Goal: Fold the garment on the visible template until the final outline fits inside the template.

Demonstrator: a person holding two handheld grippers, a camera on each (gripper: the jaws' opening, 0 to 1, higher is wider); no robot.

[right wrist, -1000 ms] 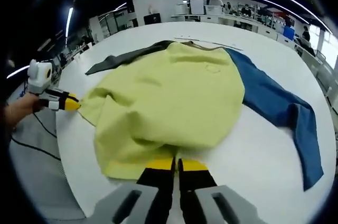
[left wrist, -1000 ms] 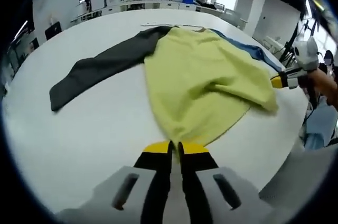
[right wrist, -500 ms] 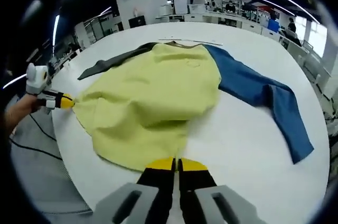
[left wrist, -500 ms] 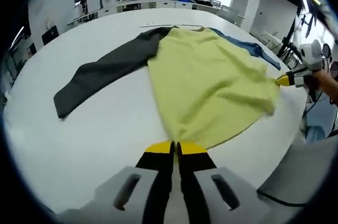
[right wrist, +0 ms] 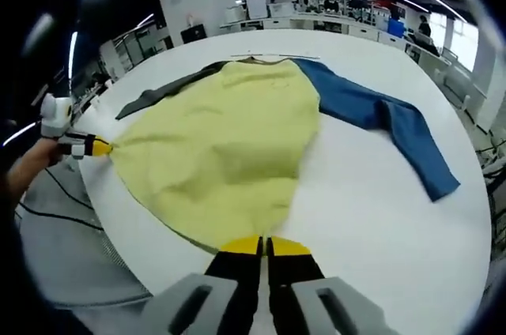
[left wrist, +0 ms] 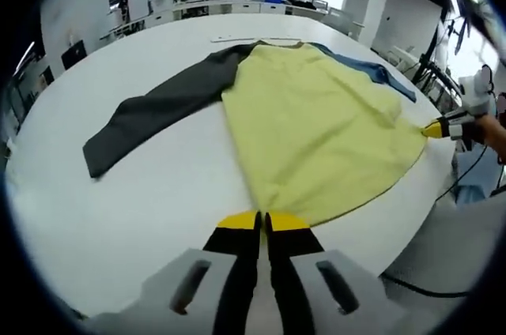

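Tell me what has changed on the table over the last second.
The yellow body of the garment has been drawn flat: its rumpled hem is now stretched taut between the left gripper and the right gripper. Both keep their jaws shut on hem corners. The dark sleeve and blue sleeve stay spread on the white table.

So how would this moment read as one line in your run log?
stage: spreading | left gripper: shut on hem corner | right gripper: shut on other hem corner | garment: yellow body flat on white table, unfolded
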